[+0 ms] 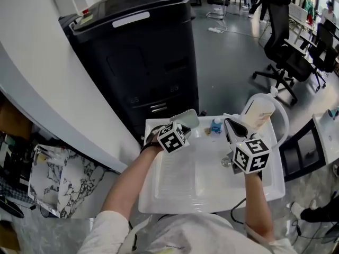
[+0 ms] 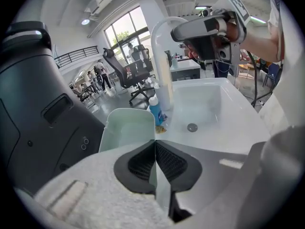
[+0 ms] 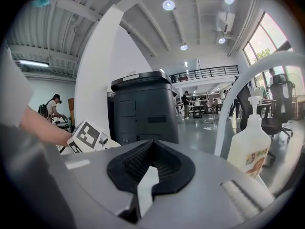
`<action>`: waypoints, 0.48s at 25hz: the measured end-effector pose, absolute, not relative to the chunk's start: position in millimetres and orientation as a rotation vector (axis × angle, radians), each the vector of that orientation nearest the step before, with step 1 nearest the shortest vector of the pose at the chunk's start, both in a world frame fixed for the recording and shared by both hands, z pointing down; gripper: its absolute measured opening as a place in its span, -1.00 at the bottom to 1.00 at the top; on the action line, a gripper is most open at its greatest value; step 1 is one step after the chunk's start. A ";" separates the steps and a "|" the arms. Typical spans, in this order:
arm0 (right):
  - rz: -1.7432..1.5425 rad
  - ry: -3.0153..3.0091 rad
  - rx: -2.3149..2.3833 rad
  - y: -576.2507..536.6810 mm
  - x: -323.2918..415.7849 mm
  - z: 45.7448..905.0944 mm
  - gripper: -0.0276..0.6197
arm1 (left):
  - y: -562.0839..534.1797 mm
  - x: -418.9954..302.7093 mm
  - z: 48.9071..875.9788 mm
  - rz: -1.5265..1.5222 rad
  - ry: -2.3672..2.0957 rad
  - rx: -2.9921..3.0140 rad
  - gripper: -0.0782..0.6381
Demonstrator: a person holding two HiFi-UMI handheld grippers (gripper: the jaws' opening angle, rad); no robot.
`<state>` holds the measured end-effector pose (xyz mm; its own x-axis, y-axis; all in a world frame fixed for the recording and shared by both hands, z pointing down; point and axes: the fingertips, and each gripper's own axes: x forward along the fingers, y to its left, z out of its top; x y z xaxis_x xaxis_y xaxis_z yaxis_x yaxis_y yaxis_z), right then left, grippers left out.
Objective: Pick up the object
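the left tool [image 1: 183, 127] is gripping a pale green plastic container [image 1: 186, 118] at about 11 o'clock on the white sink [image 1: 212, 197]. in the left gripper view the left tool [image 2: 155, 149] is showing its jaws pressed together on the container [image 2: 126, 128], whose thin wall is running up between the pads. whether the container's base is sitting on the sink's rim or already hanging clear of it cannot be told.

the right tool [image 1: 233, 128] is hovering over the basin at about 2 o'clock. seen in its own view, the right tool [image 3: 151, 152] is carrying nothing, with its pads meeting at the tips. a pump bottle [image 1: 258, 115] is standing under the arched faucet [image 1: 284, 121] at 1 o'clock, and a small blue bottle [image 1: 215, 125] is sitting at 12 o'clock, just beside the container.

the grasp is looking made, so the lifting step is probably in hand. the next move is likely calling for a straight, steady raise. because the grip is only pinching one thin wall, the container may be tilting or flexing as it comes up. it should also be kept clear of the blue bottle and the black printer [image 1: 137, 52] at 10 o'clock.
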<state>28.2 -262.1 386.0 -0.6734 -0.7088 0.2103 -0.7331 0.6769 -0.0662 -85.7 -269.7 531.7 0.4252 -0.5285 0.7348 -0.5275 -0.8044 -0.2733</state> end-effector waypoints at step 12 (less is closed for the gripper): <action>0.201 -2.767 1.091 -265.4 11.7 381.0 -0.91 | -273.5 -114.5 484.1 -1.143 1.301 -2.651 -0.76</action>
<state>11.7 -265.4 381.0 -0.7208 -0.6644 0.1972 -0.6860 0.7247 -0.0658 -114.5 -273.5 484.1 0.4017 -0.6790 0.6145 -0.6969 -0.6620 -0.2759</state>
